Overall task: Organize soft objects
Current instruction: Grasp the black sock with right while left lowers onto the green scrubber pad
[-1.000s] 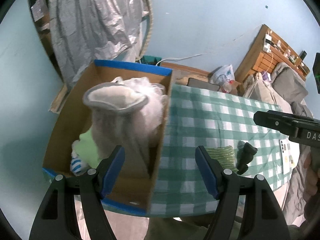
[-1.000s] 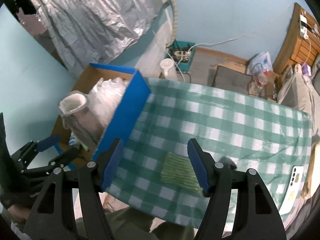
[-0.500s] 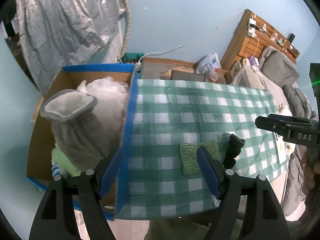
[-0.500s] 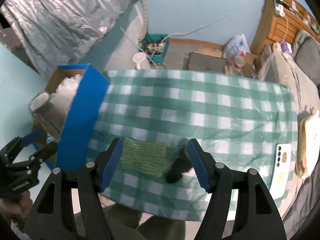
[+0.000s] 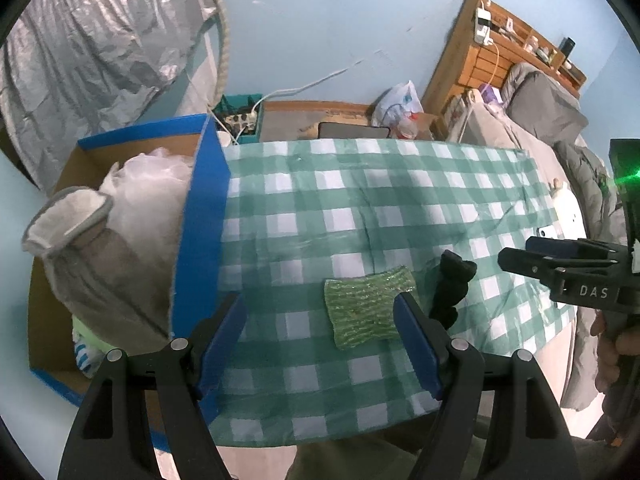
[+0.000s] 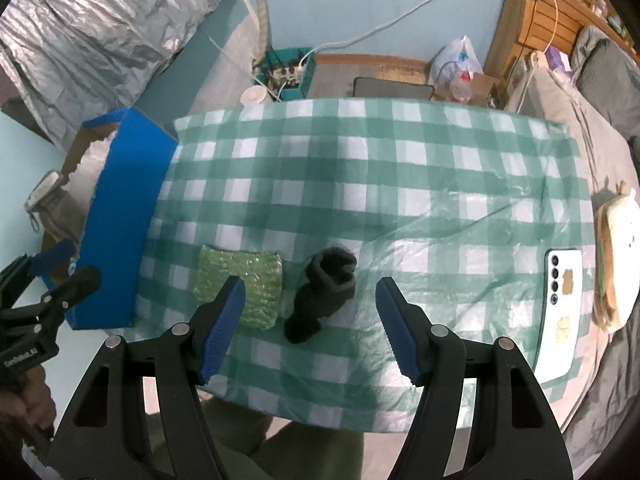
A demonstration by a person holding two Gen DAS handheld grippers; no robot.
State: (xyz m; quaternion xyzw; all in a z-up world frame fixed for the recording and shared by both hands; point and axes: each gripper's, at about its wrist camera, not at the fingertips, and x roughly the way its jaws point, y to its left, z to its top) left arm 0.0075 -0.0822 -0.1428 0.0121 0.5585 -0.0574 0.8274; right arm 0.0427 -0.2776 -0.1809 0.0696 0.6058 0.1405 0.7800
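Here the black sock (image 6: pixel 324 292) lies low in the middle of the right wrist view, on the checked desk (image 6: pixel 360 168), just right of the green sponge (image 6: pixel 240 284). The right hand-held gripper (image 6: pixel 308 326) hangs over it, jaws apart and empty. The left hand-held gripper (image 5: pixel 320 344), also open and empty, hovers beside the sponge. The box (image 5: pixel 202 216) of soft things sits at the left.
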